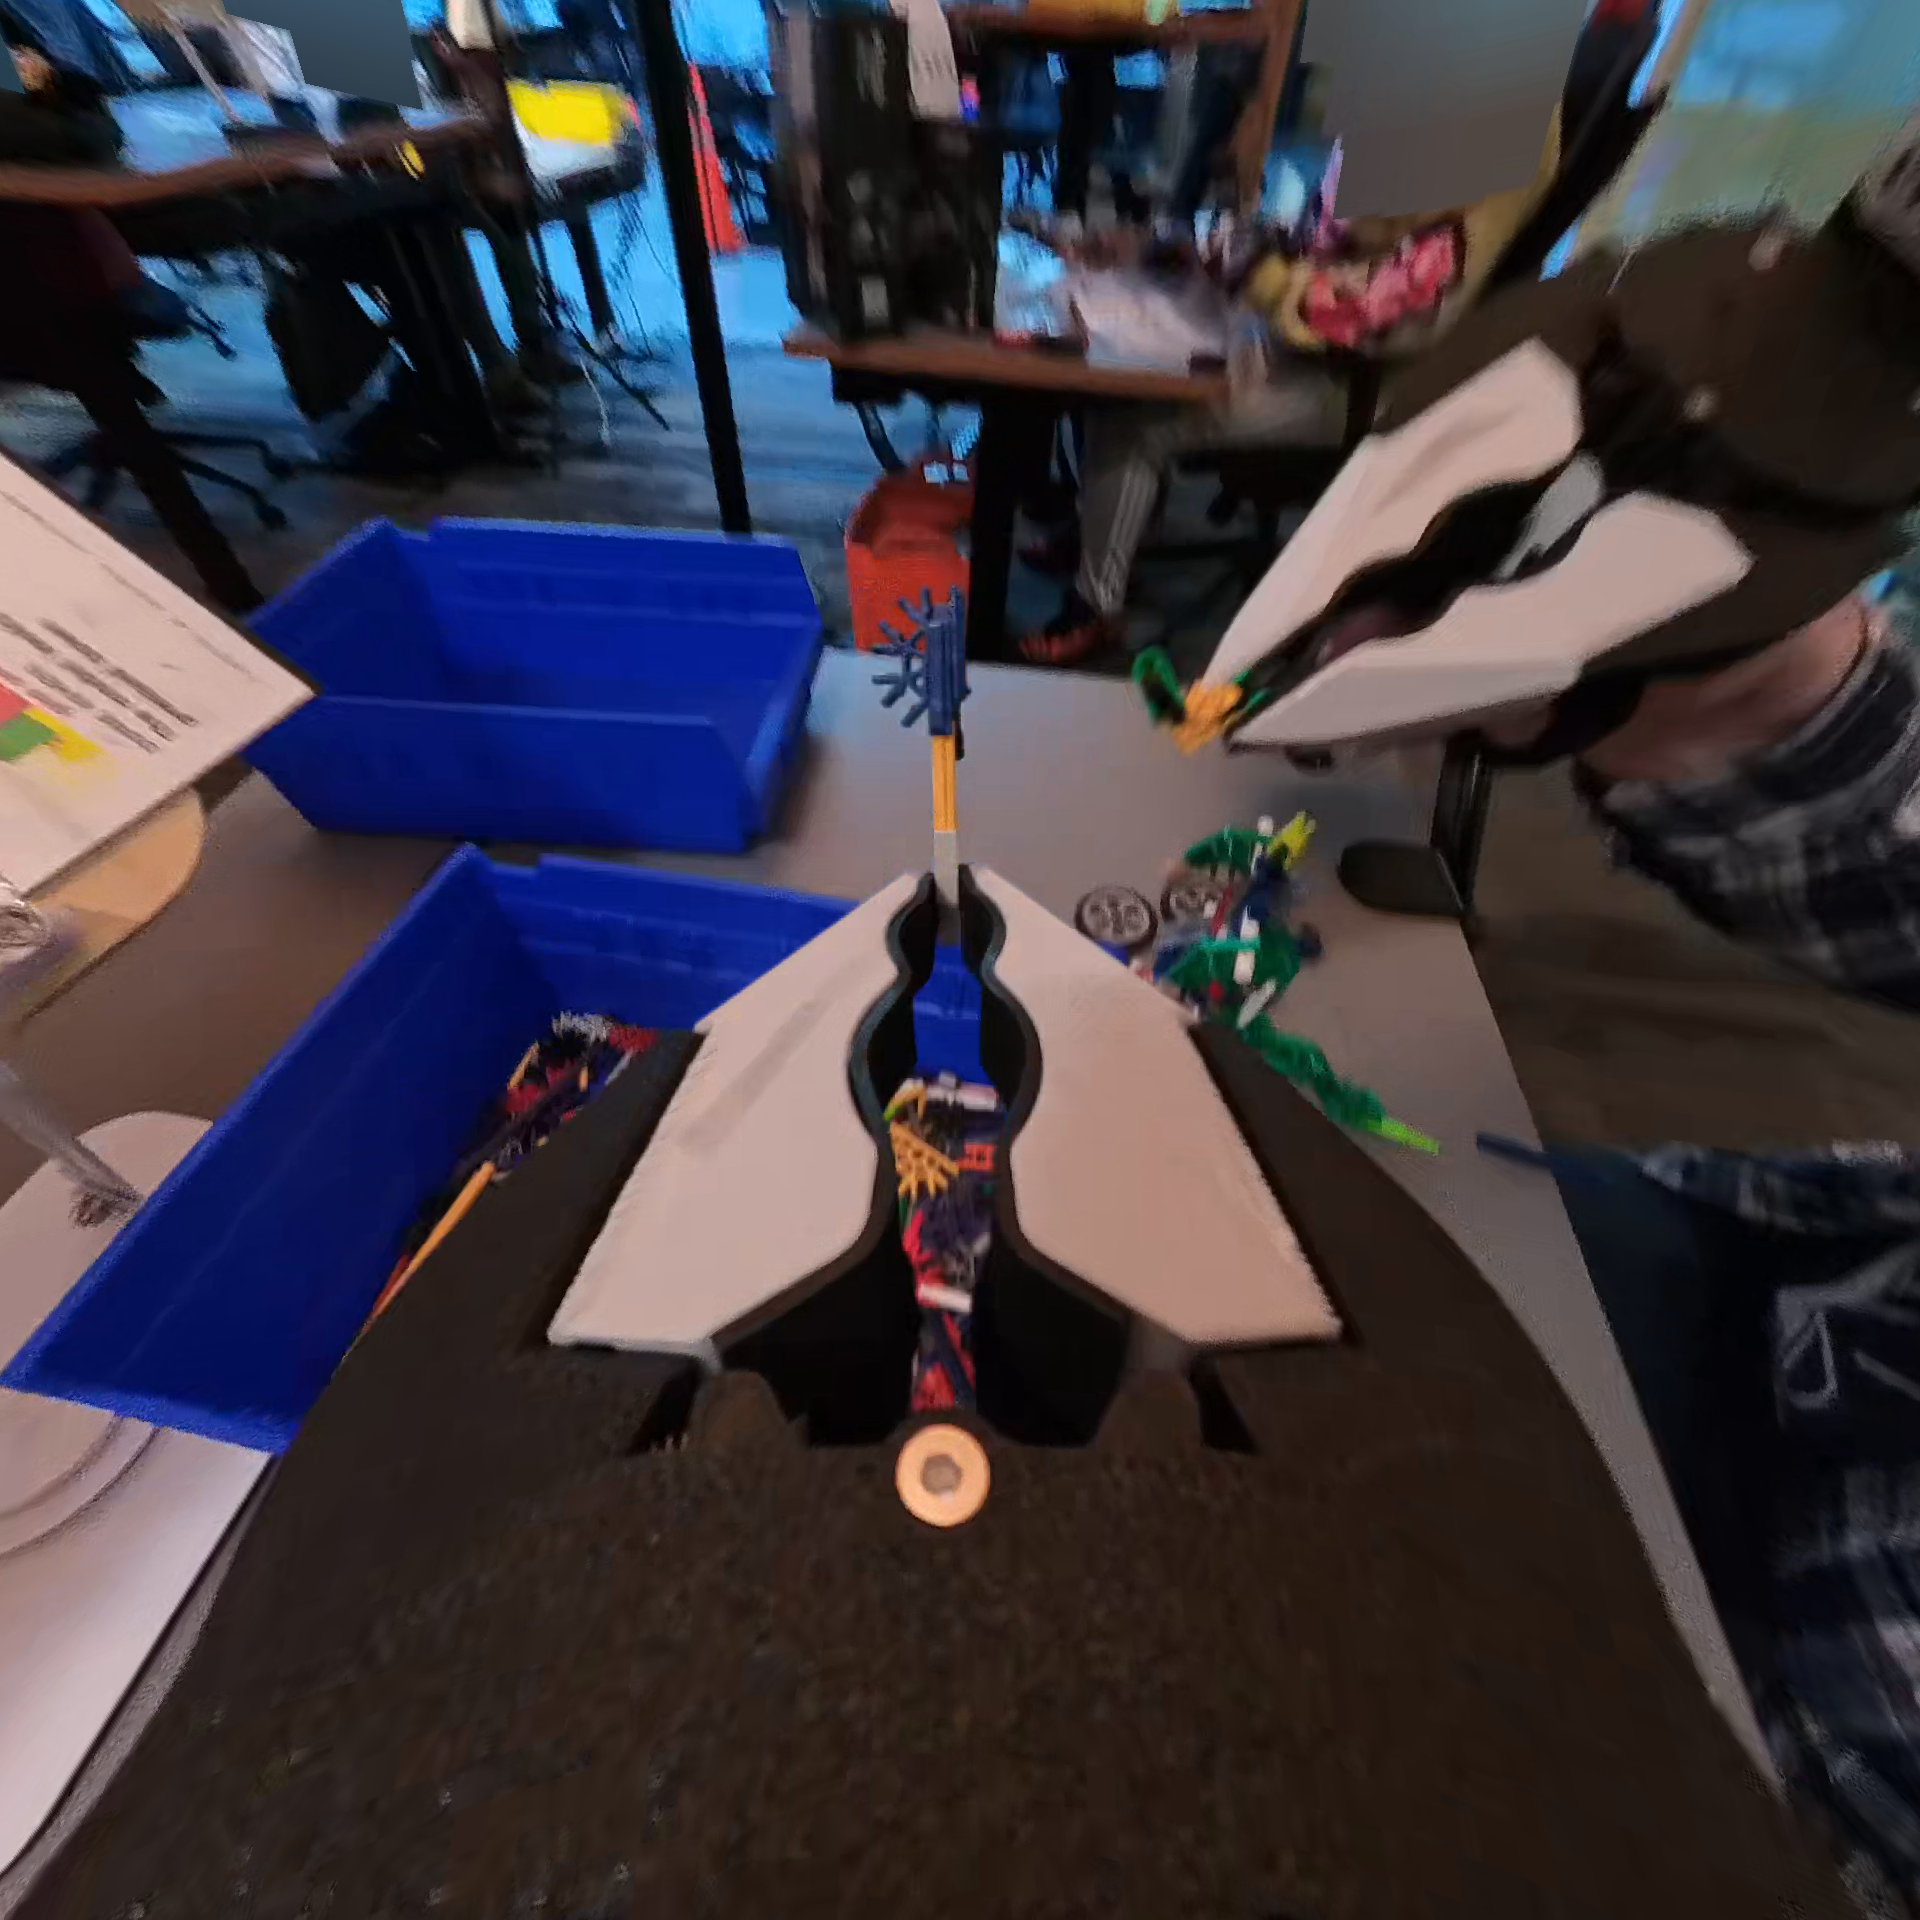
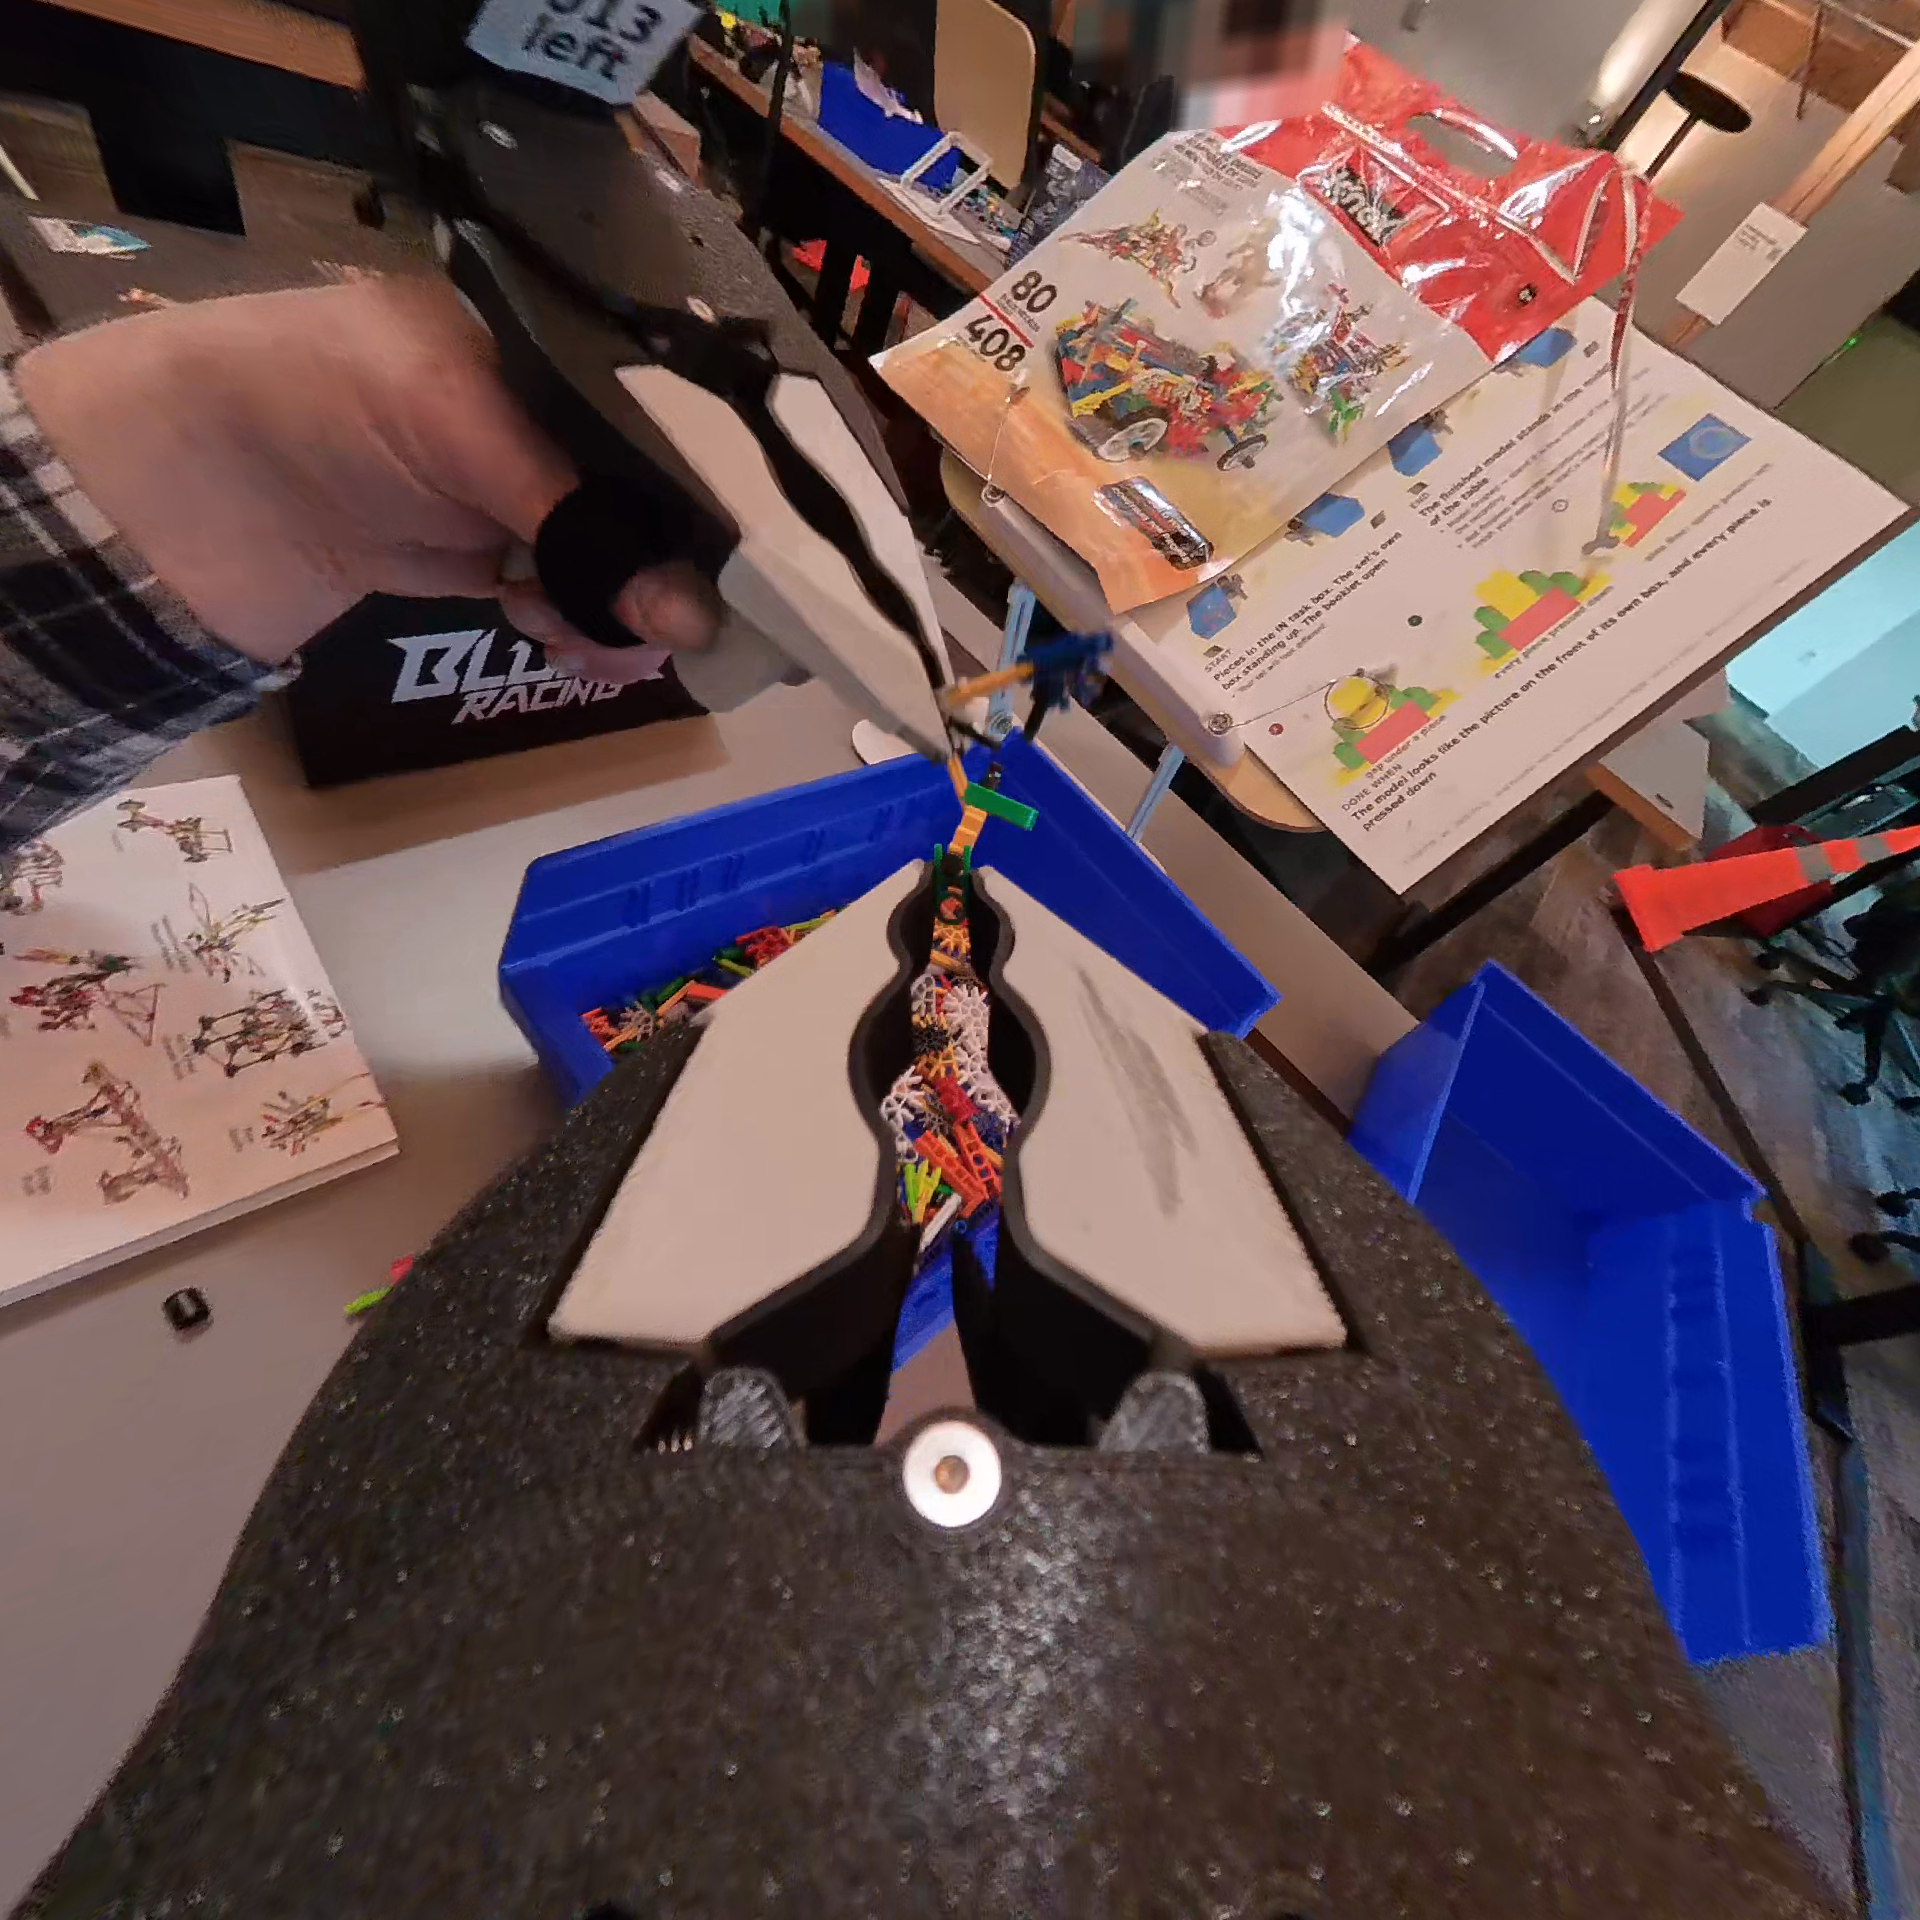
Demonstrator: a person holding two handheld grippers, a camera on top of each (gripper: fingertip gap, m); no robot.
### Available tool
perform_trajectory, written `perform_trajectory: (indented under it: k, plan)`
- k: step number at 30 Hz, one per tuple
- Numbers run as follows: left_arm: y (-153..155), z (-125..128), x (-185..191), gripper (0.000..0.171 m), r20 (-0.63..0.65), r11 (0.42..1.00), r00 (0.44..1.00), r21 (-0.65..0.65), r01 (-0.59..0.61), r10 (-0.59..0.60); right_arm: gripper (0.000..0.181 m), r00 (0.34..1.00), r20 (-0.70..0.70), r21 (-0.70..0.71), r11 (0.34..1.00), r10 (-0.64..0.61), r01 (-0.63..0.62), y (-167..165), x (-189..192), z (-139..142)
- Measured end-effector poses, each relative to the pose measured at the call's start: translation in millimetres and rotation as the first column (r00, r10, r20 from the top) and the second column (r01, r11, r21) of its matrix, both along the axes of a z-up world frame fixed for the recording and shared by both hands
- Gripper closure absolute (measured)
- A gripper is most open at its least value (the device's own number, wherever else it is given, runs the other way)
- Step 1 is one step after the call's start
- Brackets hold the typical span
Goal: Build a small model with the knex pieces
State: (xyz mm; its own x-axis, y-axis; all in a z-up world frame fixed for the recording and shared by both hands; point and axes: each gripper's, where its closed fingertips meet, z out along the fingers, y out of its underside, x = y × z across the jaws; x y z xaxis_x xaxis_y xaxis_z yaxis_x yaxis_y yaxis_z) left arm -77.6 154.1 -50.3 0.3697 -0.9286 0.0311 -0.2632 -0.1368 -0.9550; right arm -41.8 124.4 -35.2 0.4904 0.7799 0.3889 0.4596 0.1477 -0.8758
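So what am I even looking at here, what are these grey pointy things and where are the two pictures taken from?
Each picture comes from a camera mounted on a hand-held claw, looking forward along its two grey fingers. There is no robot: a person squeezes one claw in each hand.

In the left wrist view, the left claw is shut on a thin yellow rod tipped with a blue connector. The other claw appears at upper right.

In the right wrist view, the right claw is shut on a small piece made of orange and green parts; the hand with the left claw shows at upper left.

Below both is a blue bin full of colourful building pieces on a grey table. A second blue bin stands beyond, and a partly built green model lies on the table.
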Motion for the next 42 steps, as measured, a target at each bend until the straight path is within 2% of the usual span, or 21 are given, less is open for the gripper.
perform_trajectory:
  k: [3,6,9,14,17,21,25,28,32,36,39,42]
  plan:
    - [-9.4,-22.1,2.8,0.171,-0.116,0.998,0.991,-0.023,0.058,-0.061,0.177,1.000,0.024,-0.007,1.000,0.009,-0.009,-14.1,6.9,-4.7]
    - [-24.5,-47.6,1.6,0.170,-0.271,0.991,0.954,-0.037,0.125,-0.131,0.177,0.997,0.048,-0.055,0.996,0.067,-0.065,-39.1,13.2,-16.9]
    - [-57.9,-76.4,2.1,0.171,-0.435,0.961,0.858,-0.075,0.267,-0.272,0.177,0.987,0.115,-0.092,0.990,0.113,-0.103,-65.8,23.8,-36.9]
    - [-99.1,-108.7,18.1,0.170,-0.562,0.899,0.709,-0.167,0.406,-0.425,0.177,0.985,0.105,-0.149,0.982,0.135,-0.119,-91.3,38.5,-56.8]
    - [-113.9,-129.7,24.2,0.170,-0.626,0.887,0.642,-0.197,0.419,-0.442,0.177,0.982,0.104,-0.159,0.977,0.160,-0.142,-105.3,45.9,-62.2]
    - [-116.3,-148.9,37.8,0.170,-0.712,0.892,0.590,-0.114,0.437,-0.380,0.177,0.981,0.110,-0.177,0.974,0.160,-0.139,-113.8,54.0,-73.4]
    - [-116.3,-174.1,32.4,0.169,-0.778,0.897,0.508,-0.157,0.413,-0.370,0.177,0.984,0.108,-0.197,0.973,0.143,-0.119,-115.7,56.2,-85.4]
    - [-110.9,-182.2,39.4,0.169,-0.794,0.895,0.492,-0.138,0.425,-0.356,0.177,0.986,0.090,-0.203,0.972,0.138,-0.117,-116.2,55.1,-90.5]
    - [-116.8,-186.3,47.1,0.169,-0.781,0.874,0.478,-0.173,0.454,-0.403,0.177,0.985,0.123,-0.185,0.978,0.120,-0.096,-111.5,55.2,-97.5]
    - [-108.4,-189.1,47.6,0.156,-0.786,0.883,0.487,-0.154,0.443,-0.382,0.177,0.986,0.131,-0.165,0.983,0.105,-0.083,-107.8,56.7,-98.2]
    - [-103.5,-166.1,47.2,0.151,-0.745,0.893,0.562,-0.099,0.439,-0.359,0.177,0.986,0.127,-0.104,0.990,0.104,-0.091,-107.3,57.3,-89.5]
    - [-105.6,-119.8,58.0,0.147,-0.587,0.892,0.717,-0.020,0.452,-0.376,0.177,0.981,0.183,0.020,0.997,0.070,-0.075,-102.6,58.7,-77.8]
